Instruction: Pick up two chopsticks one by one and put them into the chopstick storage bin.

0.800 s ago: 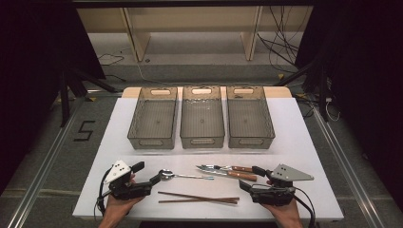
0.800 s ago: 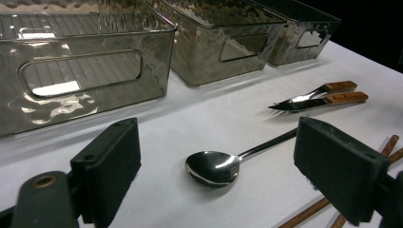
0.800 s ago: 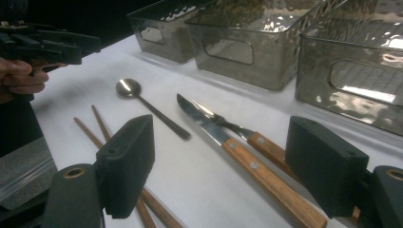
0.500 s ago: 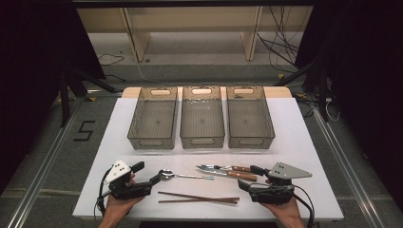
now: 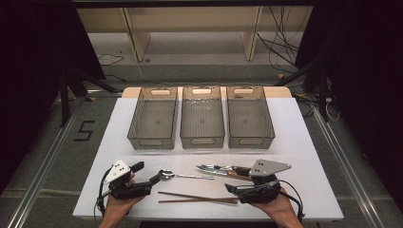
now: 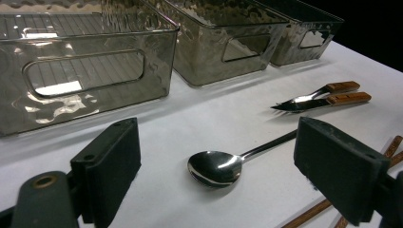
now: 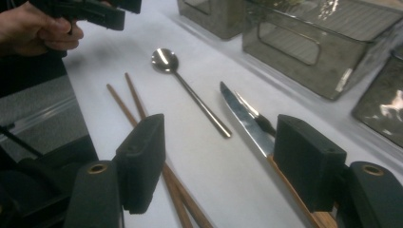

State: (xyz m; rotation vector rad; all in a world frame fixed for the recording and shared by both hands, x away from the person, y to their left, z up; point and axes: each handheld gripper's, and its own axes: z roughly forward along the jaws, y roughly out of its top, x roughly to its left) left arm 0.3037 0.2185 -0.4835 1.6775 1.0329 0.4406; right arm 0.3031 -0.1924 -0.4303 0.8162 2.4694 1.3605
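While both grippers hover low with jaws wide and empty, cutlery lies between them.
Nearest, the brown wooden chopsticks; just beyond, the shiny steel spoon by the left gripper, right gripper opposite; farthest, three smoky plastic bins.

A single black figure "5" is showing on the grey floor, left of the white counter. Nothing else readable is appearing on the bins or cutlery.
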